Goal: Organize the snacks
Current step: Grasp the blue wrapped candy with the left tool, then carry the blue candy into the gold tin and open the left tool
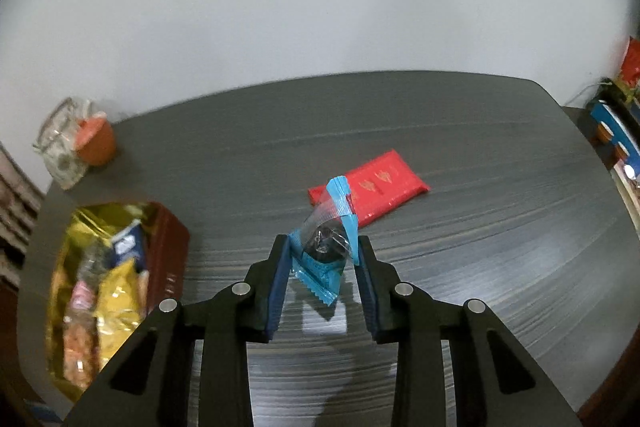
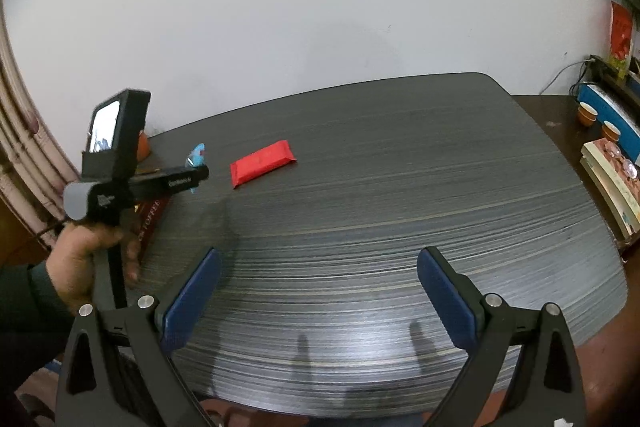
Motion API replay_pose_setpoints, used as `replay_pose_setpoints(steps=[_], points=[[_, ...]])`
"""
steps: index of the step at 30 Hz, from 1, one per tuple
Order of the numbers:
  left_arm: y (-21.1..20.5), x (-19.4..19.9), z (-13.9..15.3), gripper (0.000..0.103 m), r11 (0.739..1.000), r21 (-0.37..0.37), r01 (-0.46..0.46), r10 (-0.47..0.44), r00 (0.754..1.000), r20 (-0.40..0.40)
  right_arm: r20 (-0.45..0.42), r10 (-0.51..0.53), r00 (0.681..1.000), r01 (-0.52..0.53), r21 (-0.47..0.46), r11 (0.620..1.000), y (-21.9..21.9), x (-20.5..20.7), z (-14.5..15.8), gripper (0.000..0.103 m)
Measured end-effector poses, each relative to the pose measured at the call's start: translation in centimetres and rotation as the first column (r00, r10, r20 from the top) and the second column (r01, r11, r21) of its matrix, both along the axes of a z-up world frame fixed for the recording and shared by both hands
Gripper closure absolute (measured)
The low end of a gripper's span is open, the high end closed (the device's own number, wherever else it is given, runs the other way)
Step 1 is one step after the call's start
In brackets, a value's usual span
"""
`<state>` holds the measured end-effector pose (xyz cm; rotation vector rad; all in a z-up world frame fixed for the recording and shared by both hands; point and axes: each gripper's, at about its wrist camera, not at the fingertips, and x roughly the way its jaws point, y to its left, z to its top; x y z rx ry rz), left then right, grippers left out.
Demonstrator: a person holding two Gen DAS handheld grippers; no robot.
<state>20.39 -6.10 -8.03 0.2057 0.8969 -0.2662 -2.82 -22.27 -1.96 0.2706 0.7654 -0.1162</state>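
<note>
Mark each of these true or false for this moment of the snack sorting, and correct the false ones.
1. The left tongs grip a blue snack packet. True.
2. The right tongs hold the red packet. False: they are open and empty; the red packet lies flat on the table.
3. The gold-lined box is empty. False: snack packets fill it.
4. The blue snack packet is lifted clear of the table. True.
</note>
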Motion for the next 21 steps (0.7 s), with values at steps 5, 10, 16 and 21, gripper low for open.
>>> replay_pose_setpoints(steps=[5,10,16,21], points=[[1.4,-0.3,1.6,0.070,0.997,0.058,-0.045,0.043,0.998,0.035,-0.013,0.021,1.000,-0.021,-0.013,1.000,0.5,0.2,-0.4,0.005],[3.7,0.3,2.5,0.070,0.991,0.084,-0.105,0.101,0.994,0.047,-0.020,0.041,0.999,-0.041,-0.027,0.999,1.2,0.1,-0.4,0.005],[7.0,1.0,2.8,0.070,0.979,0.109,-0.171,0.165,0.985,0.059,-0.026,0.055,0.998,-0.056,-0.024,0.998,1.3,0.4,-0.2,0.005],[10.4,1.4,2.6,0.070,0.962,0.134,-0.238,0.233,0.971,0.053,-0.030,0.059,0.998,-0.060,-0.016,0.998,1.4,0.4,0.0,0.005]])
